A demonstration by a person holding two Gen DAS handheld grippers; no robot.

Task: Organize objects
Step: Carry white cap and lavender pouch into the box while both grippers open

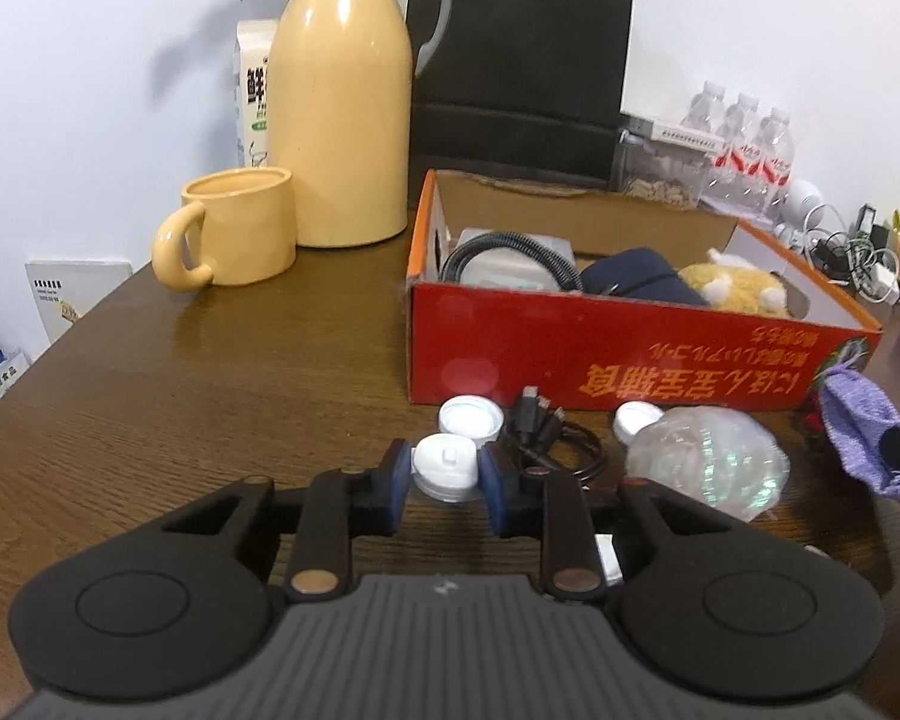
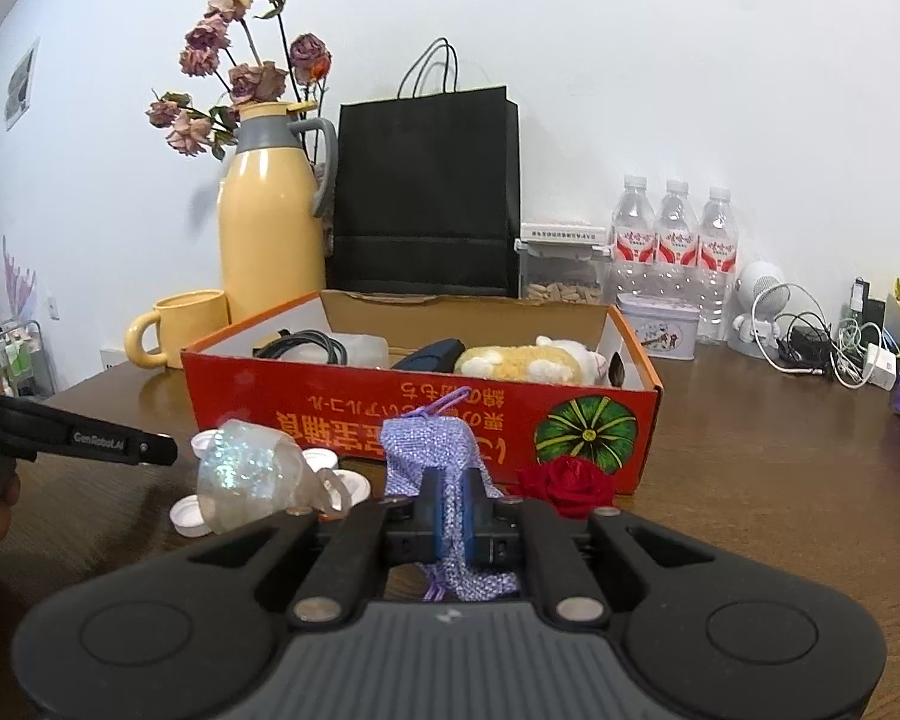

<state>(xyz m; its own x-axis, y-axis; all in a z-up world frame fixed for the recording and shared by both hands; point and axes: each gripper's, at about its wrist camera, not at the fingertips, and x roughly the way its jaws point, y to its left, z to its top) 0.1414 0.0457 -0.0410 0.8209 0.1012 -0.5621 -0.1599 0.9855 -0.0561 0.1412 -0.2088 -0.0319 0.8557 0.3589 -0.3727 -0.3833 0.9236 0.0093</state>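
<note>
- Brown wood grain is seen across the table [image 1: 210, 372], on which everything stands.
- A red cardboard box [image 1: 600, 354] is placed open on the table; a coiled black cable, a dark blue item and a yellow plush toy [image 2: 528, 363] are held inside it.
- A yellow thermos jug [image 1: 339, 114] and a yellow mug [image 1: 240, 234] are set to the left of the box, with a black paper bag [image 2: 429, 198] behind it.
- A purple knitted pouch [image 2: 435, 450] is clamped between the tightly closed jaws of the right gripper [image 2: 450, 525], in front of the box wall.
- A glittery translucent cup [image 1: 705, 462] is lying on its side near the box front, beside a red rose [image 2: 567, 483].
- A black USB cable [image 1: 546, 426] is coiled just before the box.
- A white cap [image 1: 447, 465] is pinched between the blue pads of the left gripper [image 1: 444, 480], whose jaws are drawn in narrow against its sides; two more white caps [image 1: 471, 417] are left close by.
</note>
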